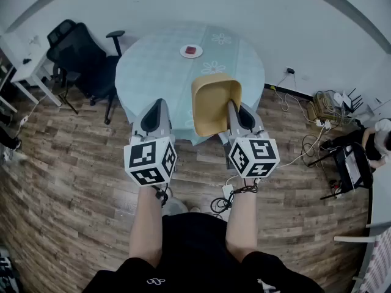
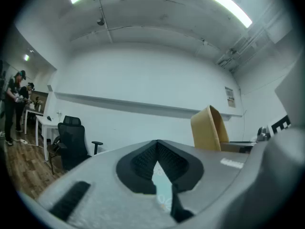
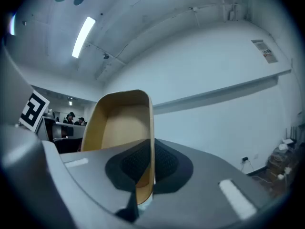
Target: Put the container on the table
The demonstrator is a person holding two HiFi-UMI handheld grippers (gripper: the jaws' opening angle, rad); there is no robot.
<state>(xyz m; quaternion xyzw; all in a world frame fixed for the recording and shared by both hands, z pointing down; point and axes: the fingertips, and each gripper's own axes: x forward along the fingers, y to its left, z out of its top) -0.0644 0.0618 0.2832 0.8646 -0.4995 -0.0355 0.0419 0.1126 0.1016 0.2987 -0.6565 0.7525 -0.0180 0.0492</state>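
A tan, open-topped container (image 1: 214,102) hangs tilted over the near edge of the round table (image 1: 159,60), which has a pale teal floral cloth. My right gripper (image 1: 233,107) is shut on the container's right wall. In the right gripper view the container (image 3: 119,123) rises ahead, its wall pinched between the jaws of the right gripper (image 3: 151,147). My left gripper (image 1: 159,104) is beside it to the left, shut and holding nothing. The left gripper view shows the left gripper (image 2: 157,144) with its pads meeting, and the container (image 2: 209,128) off to the right.
A small white plate with something red (image 1: 191,50) sits at the table's far side. A black office chair (image 1: 82,57) and a white desk (image 1: 24,66) stand to the left. Cables and boxes (image 1: 324,108) clutter the floor to the right. A power strip (image 1: 226,194) lies by the person's feet.
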